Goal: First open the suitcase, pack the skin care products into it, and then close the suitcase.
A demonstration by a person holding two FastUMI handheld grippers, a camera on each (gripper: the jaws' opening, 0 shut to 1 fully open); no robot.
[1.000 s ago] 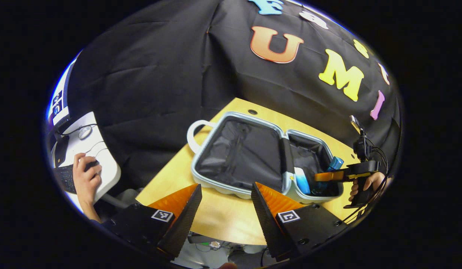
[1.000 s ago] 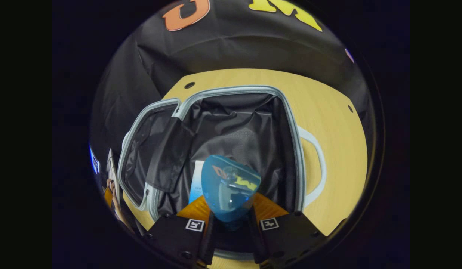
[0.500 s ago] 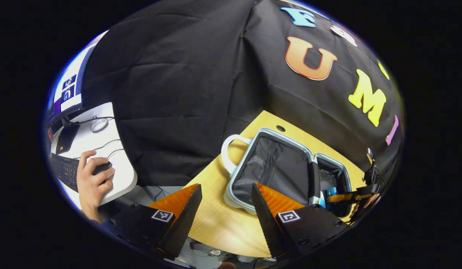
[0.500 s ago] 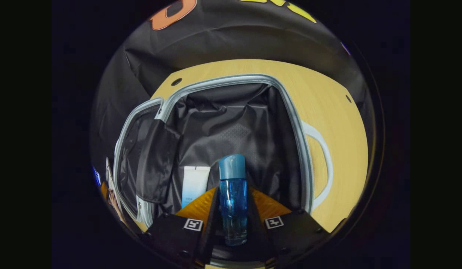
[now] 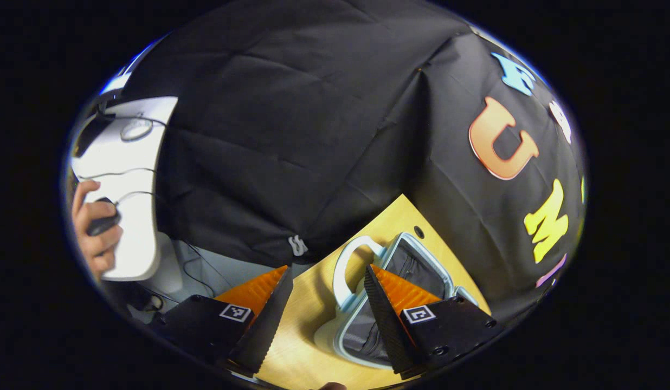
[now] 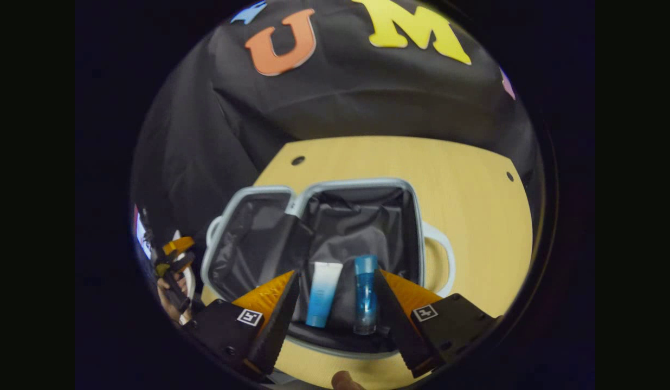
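The pale blue suitcase [image 6: 313,188] lies open on the wooden table, both black-lined halves facing up. In its right half a white and blue tube [image 6: 321,292] and a clear blue bottle [image 6: 364,295] lie side by side. My right gripper [image 6: 335,287] hangs open above them, holding nothing. My left gripper [image 5: 327,281] is open and empty over the table's left corner, just beside the suitcase's white handle [image 5: 343,265] and lid half [image 5: 405,260]. In the right gripper view the left gripper [image 6: 172,254] and the hand holding it show at the far left.
The wooden table [image 6: 465,179] has bare room behind and to the right of the suitcase, with small holes near its back edge. Left of the booth a white desk [image 5: 129,179] carries cables, and a person's hand [image 5: 94,227] rests on a mouse.
My right gripper opened, let go of the blue bottle into the suitcase beside the tube, and drew back and up. My left gripper swung away to the left, off the suitcase.
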